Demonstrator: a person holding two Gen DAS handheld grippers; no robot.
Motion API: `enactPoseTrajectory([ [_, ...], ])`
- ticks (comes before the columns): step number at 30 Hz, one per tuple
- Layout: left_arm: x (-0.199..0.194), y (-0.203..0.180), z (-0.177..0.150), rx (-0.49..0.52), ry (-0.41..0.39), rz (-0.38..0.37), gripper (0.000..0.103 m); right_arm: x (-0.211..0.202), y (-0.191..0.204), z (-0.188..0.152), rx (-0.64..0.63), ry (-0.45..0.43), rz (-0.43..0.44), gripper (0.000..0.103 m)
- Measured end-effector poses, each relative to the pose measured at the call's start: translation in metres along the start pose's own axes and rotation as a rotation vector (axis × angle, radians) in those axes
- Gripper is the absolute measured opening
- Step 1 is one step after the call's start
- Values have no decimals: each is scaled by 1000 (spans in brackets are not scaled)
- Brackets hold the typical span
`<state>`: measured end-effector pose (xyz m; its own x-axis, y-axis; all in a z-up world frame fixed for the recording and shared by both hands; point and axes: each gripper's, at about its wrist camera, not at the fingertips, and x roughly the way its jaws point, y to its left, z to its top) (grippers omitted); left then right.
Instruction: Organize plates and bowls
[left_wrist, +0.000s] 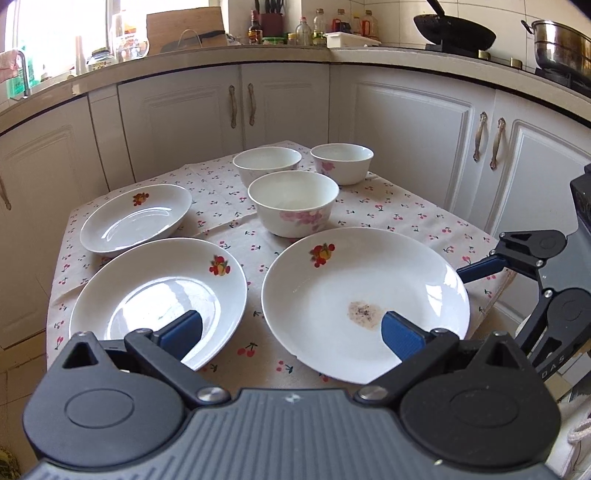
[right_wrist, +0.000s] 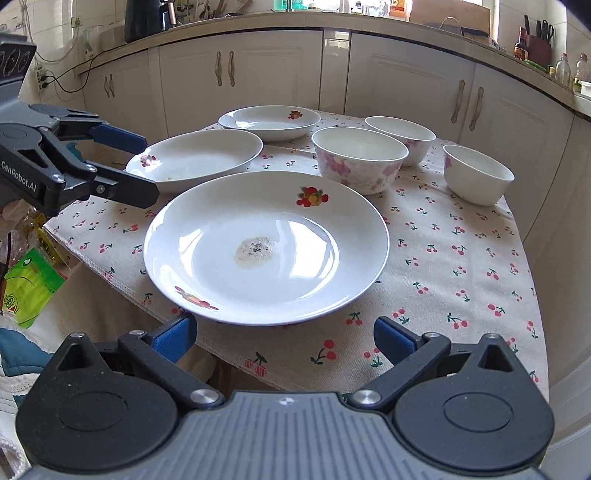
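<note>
Three white plates with fruit prints and three white bowls with pink flowers sit on a cherry-print tablecloth. The biggest plate (left_wrist: 365, 302) (right_wrist: 266, 243) carries a brownish stain in its middle. My right gripper (right_wrist: 284, 332) is open just short of that plate's near rim, holding nothing. My left gripper (left_wrist: 291, 332) (right_wrist: 147, 166) is open too, one finger above the second plate (left_wrist: 159, 295) (right_wrist: 195, 158) and the other above the stained plate. The third plate (left_wrist: 136, 218) (right_wrist: 269, 120) lies farther back. A large bowl (left_wrist: 293, 203) (right_wrist: 360, 158) stands before two smaller bowls (left_wrist: 266, 162) (left_wrist: 341, 160).
The small table (right_wrist: 461, 295) is ringed by white kitchen cabinets (left_wrist: 288, 103). The counter above holds bottles, a cutting board, a black wok (left_wrist: 454, 31) and a steel pot (left_wrist: 561, 46). A green packet (right_wrist: 29, 288) and cloth lie off the table's left edge.
</note>
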<state>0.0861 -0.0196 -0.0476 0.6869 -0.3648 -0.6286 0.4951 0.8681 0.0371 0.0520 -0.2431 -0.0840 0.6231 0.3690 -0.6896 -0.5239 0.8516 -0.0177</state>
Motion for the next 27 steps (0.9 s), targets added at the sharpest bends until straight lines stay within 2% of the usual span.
enactPoseTrajectory([
  [13, 65, 0, 39, 132, 156, -156, 102, 18, -3, 1, -38, -4, 22, 103],
  [20, 96, 4, 58, 190, 245, -232, 102, 16, -2, -4, -43, -45, 25, 103],
  [27, 119, 10, 65, 206, 356, -293, 100, 17, 2, -3, -44, -49, 30, 103],
])
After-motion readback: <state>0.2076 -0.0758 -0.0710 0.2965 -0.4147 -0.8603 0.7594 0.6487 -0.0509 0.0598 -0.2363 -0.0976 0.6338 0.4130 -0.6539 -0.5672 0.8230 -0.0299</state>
